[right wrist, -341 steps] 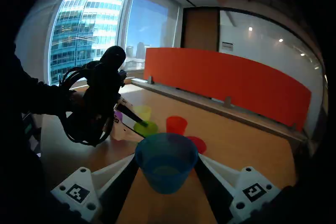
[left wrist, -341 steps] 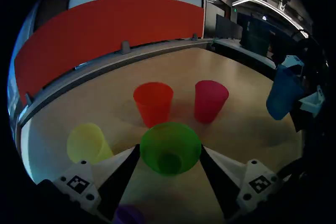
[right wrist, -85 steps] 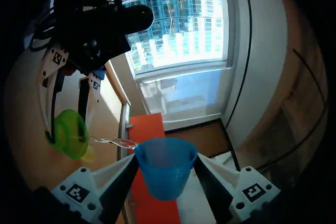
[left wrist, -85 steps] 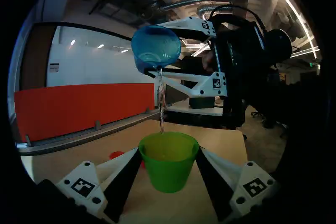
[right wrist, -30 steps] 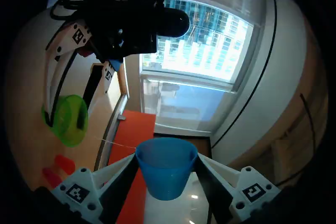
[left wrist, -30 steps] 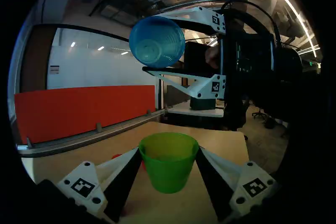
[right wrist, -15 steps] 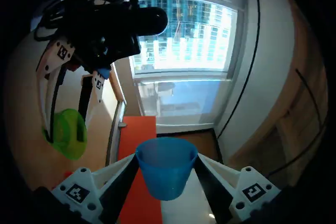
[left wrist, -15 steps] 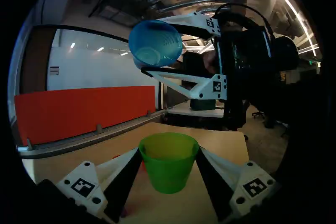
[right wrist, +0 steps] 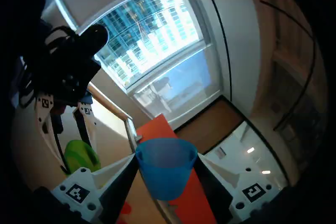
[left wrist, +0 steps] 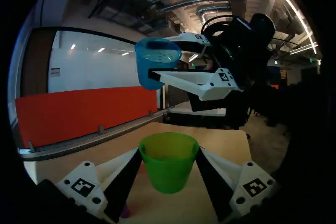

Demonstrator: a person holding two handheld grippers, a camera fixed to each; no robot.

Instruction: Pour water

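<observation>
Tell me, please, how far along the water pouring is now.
Done, it seems: no water falls, and the blue cup sits almost upright, higher than the green cup. In hand: the right gripper is shut on the blue cup, the left gripper on the green cup. Left, probably: set both cups down on the table.

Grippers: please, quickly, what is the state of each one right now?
Left gripper: closed on the green plastic cup.
Right gripper: closed on the blue translucent plastic cup.
</observation>
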